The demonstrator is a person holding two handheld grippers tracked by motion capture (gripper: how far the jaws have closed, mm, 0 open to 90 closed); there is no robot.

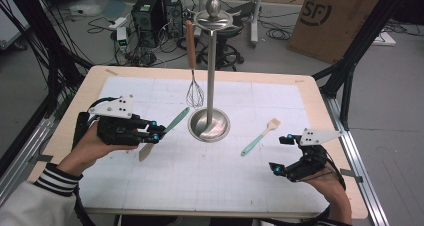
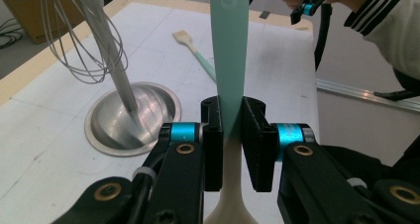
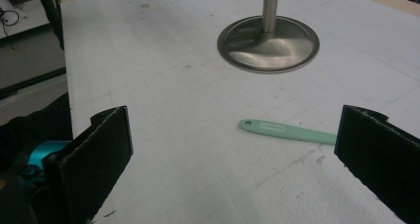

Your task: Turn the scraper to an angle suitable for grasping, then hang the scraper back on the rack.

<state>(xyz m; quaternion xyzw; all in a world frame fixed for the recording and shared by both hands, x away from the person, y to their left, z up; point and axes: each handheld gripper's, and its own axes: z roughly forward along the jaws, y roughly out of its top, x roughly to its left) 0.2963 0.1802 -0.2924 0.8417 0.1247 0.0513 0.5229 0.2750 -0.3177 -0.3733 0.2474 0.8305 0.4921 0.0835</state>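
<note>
The green-handled spatula [image 1: 165, 132] is clamped by the left gripper [image 1: 159, 132], handle aimed at the stand base [image 1: 209, 125]; the right gripper [image 1: 281, 154] is held wide.

Left gripper [image 1: 158, 132]: black linkage body with blue collars near the jaw tips, brass-coloured pivot screws, and flat black rectangular jaw pads [image 2: 214, 144]. A grey three-cornered plate [image 1: 112, 106] dotted with small holes sits on top. Right gripper [image 1: 282, 154]: the same black frame, blue accents and grey plate [image 1: 320, 136]; its pads [image 3: 101, 154] have a rough, grainy face. Black cables trail from both. The person's sleeves [image 1: 52, 180] are white with black-and-white striped cuffs.
</note>
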